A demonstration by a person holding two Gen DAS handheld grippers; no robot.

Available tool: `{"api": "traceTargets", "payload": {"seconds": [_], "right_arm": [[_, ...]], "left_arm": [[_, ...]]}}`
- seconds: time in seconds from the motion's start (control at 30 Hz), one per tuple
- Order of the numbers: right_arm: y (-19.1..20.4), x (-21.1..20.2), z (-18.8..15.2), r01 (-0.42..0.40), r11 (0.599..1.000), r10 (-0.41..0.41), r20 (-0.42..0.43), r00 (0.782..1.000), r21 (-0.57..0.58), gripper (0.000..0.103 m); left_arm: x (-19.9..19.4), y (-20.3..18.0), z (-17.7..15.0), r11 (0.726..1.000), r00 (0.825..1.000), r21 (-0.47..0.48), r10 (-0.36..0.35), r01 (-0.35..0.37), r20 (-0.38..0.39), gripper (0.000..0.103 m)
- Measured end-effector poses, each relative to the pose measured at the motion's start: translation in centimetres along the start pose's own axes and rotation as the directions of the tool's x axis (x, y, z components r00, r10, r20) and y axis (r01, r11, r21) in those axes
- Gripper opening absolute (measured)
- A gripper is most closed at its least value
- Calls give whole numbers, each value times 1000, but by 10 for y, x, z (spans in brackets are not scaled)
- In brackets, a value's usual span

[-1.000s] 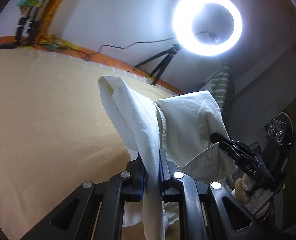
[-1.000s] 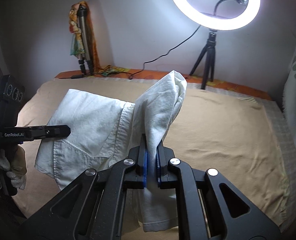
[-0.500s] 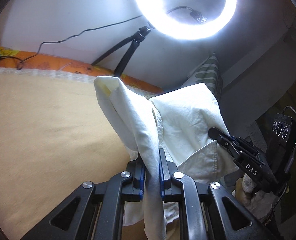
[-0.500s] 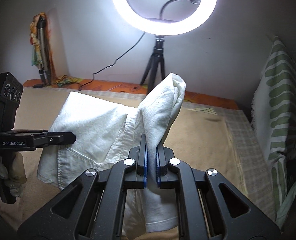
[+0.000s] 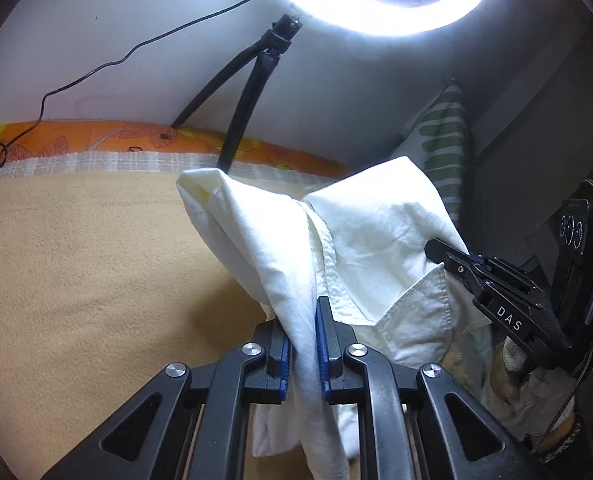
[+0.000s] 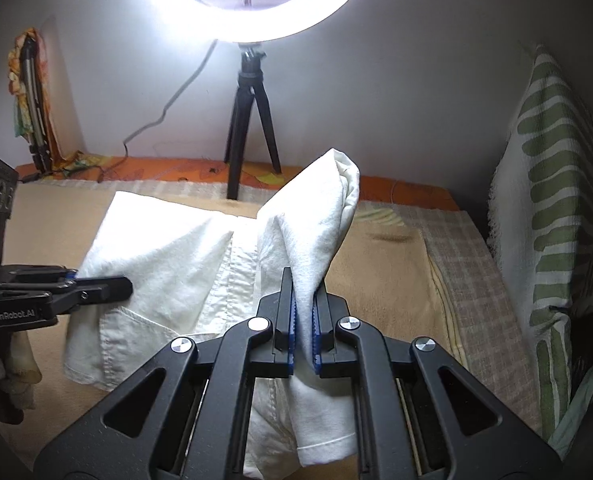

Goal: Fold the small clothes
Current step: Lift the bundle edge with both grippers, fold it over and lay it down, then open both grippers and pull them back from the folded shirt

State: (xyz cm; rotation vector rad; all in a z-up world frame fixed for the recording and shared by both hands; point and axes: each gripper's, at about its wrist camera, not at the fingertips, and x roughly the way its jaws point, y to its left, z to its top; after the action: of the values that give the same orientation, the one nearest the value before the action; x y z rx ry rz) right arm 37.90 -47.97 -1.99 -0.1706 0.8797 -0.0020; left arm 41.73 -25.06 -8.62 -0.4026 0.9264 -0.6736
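A small white garment with a stitched pocket (image 5: 376,248) hangs between my two grippers above a tan bed cover (image 5: 96,280). My left gripper (image 5: 302,320) is shut on one bunched edge of it. My right gripper (image 6: 302,304) is shut on the other edge of the garment (image 6: 176,256). In the left wrist view the right gripper (image 5: 448,256) shows at the right, clamped on the cloth. In the right wrist view the left gripper (image 6: 108,286) shows at the left, clamped on the cloth. The garment's lower part drops out of sight below both jaws.
A lit ring light (image 6: 256,8) on a black tripod (image 6: 248,120) stands at the bed's far edge by the white wall. A green striped pillow (image 6: 556,200) leans at the right. A folded tripod (image 6: 32,100) stands in the left corner. An orange sheet (image 5: 96,144) borders the bed.
Both grippers have swung right and moved closer to the ring light, carrying the garment lifted between them. Their hold on the cloth is unchanged.
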Motion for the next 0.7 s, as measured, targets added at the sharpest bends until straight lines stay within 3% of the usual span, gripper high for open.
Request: {"api": "traceTargets", "payload": {"seconds": [0.13, 0.17, 0.3, 0.7], "right_arm": [[-11, 19, -4, 107, 994, -106, -37, 994, 9, 11], [-13, 21, -5, 130, 992, -129, -42, 991, 9, 14], [-19, 19, -7, 175, 985, -174, -30, 984, 13, 52], [-5, -16, -3, 135, 988, -136, 10, 991, 78, 54]], "left_arm": [[3, -1, 0, 997, 997, 22, 76, -76, -1, 13], [2, -2, 0, 994, 995, 35, 102, -102, -1, 23], [-11, -5, 0, 981, 984, 82, 175, -177, 37, 47], [-58, -16, -8, 973, 980, 119, 191, -197, 57, 63]]}}
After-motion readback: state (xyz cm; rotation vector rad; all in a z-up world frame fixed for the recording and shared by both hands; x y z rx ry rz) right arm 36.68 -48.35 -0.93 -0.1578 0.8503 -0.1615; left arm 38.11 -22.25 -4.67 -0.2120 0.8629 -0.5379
